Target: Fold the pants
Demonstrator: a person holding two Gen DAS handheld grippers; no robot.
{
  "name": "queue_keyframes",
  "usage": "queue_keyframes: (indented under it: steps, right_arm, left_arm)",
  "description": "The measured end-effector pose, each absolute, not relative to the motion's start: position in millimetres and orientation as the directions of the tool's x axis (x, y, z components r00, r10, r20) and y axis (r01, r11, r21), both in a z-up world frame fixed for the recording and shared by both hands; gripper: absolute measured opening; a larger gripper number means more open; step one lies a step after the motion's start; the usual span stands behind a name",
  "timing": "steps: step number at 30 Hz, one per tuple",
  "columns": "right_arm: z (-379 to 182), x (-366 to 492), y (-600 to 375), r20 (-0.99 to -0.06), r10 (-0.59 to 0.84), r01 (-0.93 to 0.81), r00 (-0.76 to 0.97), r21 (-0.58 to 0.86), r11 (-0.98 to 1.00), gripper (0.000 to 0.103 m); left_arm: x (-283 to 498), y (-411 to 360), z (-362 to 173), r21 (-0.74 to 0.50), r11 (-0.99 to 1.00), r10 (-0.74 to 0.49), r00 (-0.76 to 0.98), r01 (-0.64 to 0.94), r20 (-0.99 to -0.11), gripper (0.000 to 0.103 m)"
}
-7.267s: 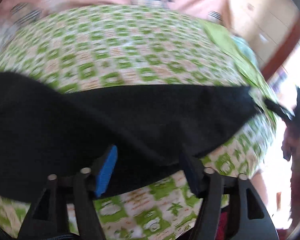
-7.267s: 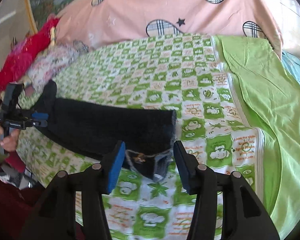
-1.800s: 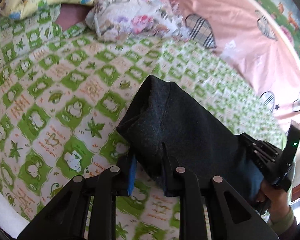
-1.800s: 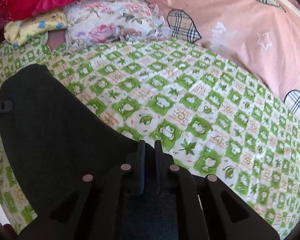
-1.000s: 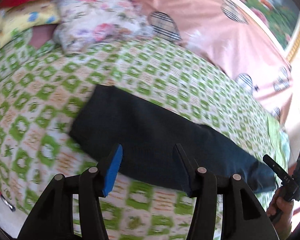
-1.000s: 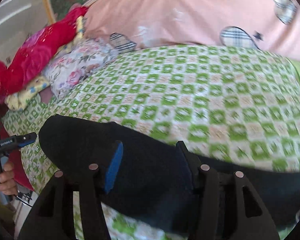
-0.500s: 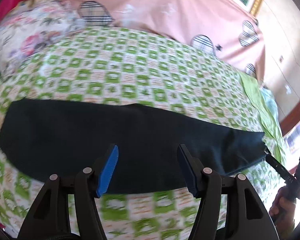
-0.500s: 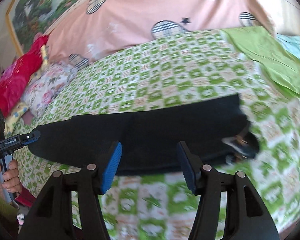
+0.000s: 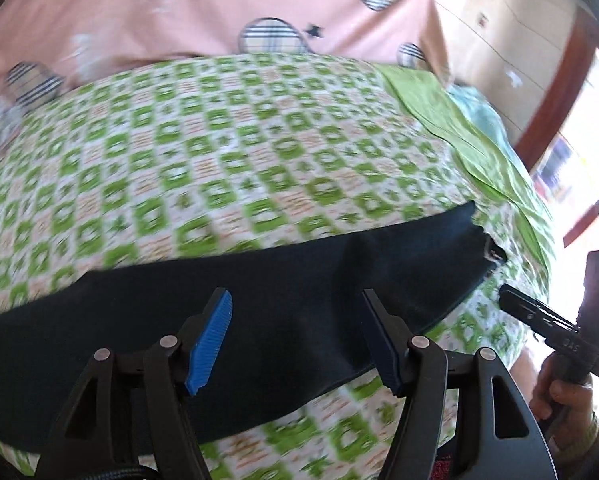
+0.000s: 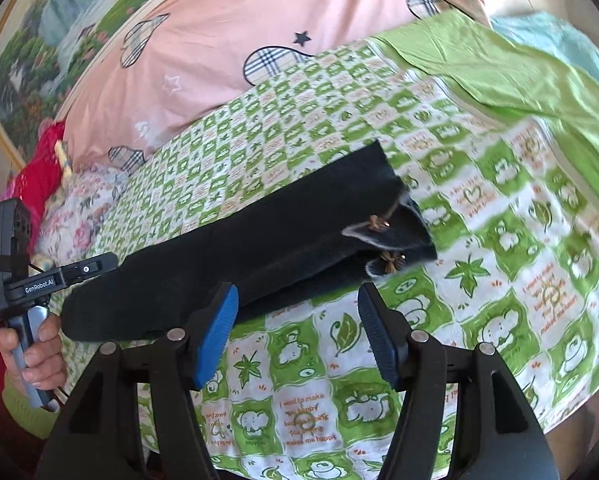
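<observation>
On the near part of the bed [image 10: 499, 240], the pants [image 10: 259, 240] lie flat on the green checked sheet as one long dark strip, running from the left end to the waistband [image 10: 395, 236] at the right. The strip is about one leg wide, so the lengthwise fold, one leg laid on the other, appears to be done. The crosswise folds are judged still to be made: the garment is at full length, with no end turned back over the middle.

The left gripper [image 9: 295, 336] stands wide open above the middle of the pants [image 9: 299, 292] and holds nothing. The right gripper [image 10: 297, 330] is also wide open and empty, placed at the near edge of the strip, left of the waistband. Neither set of fingers touches the cloth, as far as can be seen.

A pink blanket [image 10: 259, 20] lies along the far side of the bed. A plain green sheet [image 10: 539, 80] lies at the right.
</observation>
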State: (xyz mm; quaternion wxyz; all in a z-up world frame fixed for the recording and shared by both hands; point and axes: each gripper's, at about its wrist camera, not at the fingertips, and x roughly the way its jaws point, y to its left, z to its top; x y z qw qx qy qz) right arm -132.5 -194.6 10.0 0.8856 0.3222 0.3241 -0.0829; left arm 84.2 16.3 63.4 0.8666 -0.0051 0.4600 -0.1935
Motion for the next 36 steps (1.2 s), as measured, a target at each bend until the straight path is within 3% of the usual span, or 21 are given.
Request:
queue_keyframes:
  steps: [11,19,20,25,29,31,33,36]
  right_arm:
    - [-15.2,-132.6,-226.6,-0.611,0.075,0.437,0.788,0.641,0.632,0.064]
    - [-23.3,-130.2,-228.5,-0.567,0.012,0.464,0.824,0.686,0.560,0.062]
    - [-23.3,-128.9,-228.0,-0.568,0.005,0.467,0.823,0.682,0.562,0.060]
    - [-29.3,-123.2,-231.6,-0.584,-0.008,0.485,0.812,0.666,0.568,0.027]
    - [-33.3,-129.5,-238.0,-0.559,-0.005,0.461,0.829,0.680,0.570,0.013]
    - [-32.5,-133.9,-241.2,-0.540,0.000,0.441,0.841,0.686,0.579,0.012]
    - [-31.3,-137.5,-244.4,-0.532,0.001,0.429,0.847,0.684,0.590,0.011]
    - [-35.6,-140.7,-249.0,-0.526,0.016,0.419,0.850,0.696,0.582,0.011]
  left_arm:
    - [143.9,-70.5,49.5,-0.212,0.793,-0.441,0.298,0.572,-0.846,0.071]
    - [184.1,-140.2,22.6,-0.197,0.715,-0.413,0.179,0.671,-0.893,0.071]
    - [188.1,-147.3,17.9,-0.204,0.711,-0.411,0.162,0.672,-0.897,0.071]
    - [196.2,-178.6,-0.8,-0.230,0.677,-0.400,0.087,0.699,-0.912,0.071]
    - [203.1,-201.3,-9.0,-0.253,0.656,-0.396,0.039,0.711,-0.917,0.070]
    - [205.4,-211.3,-8.6,-0.265,0.642,-0.404,0.023,0.720,-0.914,0.065]
    - [204.8,-222.3,-7.4,-0.282,0.615,-0.419,0.003,0.736,-0.908,0.042]
    - [196.8,-235.3,-6.4,-0.282,0.570,-0.434,-0.009,0.772,-0.901,0.022]
